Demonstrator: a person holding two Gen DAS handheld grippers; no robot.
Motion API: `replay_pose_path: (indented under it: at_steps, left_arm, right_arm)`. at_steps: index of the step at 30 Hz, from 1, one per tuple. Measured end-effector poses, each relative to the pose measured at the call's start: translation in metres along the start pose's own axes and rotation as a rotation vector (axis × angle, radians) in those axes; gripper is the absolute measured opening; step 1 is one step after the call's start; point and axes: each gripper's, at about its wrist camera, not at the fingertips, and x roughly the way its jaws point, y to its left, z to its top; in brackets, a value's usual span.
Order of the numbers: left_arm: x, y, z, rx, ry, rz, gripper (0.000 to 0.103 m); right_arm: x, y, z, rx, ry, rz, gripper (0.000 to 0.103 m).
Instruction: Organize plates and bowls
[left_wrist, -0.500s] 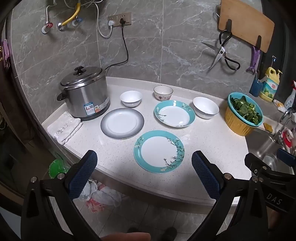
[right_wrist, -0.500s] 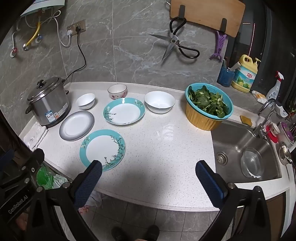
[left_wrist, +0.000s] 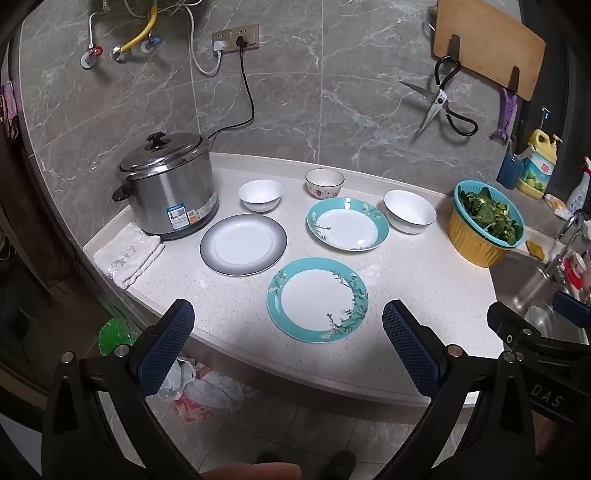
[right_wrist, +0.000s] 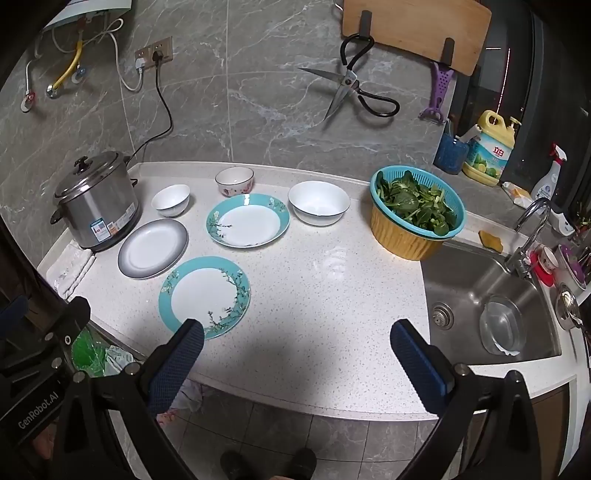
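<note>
A: Grippers?
B: Left gripper (left_wrist: 288, 343) held off the front edge of the counter (left_wrist: 424, 280), jaws wide apart, nothing between. Right gripper (right_wrist: 297, 358) same, spread wide and empty, out past the counter edge.

A: Plates?
B: Flat teal floral plate (left_wrist: 317, 299) nearest the front. Grey-rimmed plate (left_wrist: 243, 243) at 10 o'clock from it, just beside the rice cooker (left_wrist: 170, 188). Deeper teal floral plate (left_wrist: 347, 223) at 12 o'clock. All apart, none stacked.

A: Bowls?
B: Along the back. Small white bowl (left_wrist: 260, 195) at 12 o'clock of the grey-rimmed plate, patterned bowl (left_wrist: 324, 182) behind the deeper teal floral plate, large white bowl (left_wrist: 409, 211) at its 3 o'clock.

A: Other stuff?
B: Basket of greens (right_wrist: 417, 218) beside the sink (right_wrist: 461, 280), folded towel (left_wrist: 129, 254) at 7 o'clock of the rice cooker
</note>
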Motion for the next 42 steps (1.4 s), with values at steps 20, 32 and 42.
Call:
replay_pose_path:
  at_steps: [20, 32, 42]
  left_arm:
    - [0.0052, -0.0044, -0.0025, 0.010, 0.009, 0.004, 0.103]
    - [0.0074, -0.0018, -0.0040, 0.012, 0.014, 0.004, 0.103]
    - [0.0094, -0.0015, -0.0072, 0.013, 0.016, 0.007, 0.103]
  right_arm:
    - [0.0029, 0.0030, -0.0017, -0.008, 0.006, -0.009, 0.103]
    - [0.0042, 0.0025, -0.0024, -0.010, 0.007, -0.010, 0.103]
    - [0.0044, 0.0022, -0.0027, -0.012, 0.009, -0.012, 0.103]
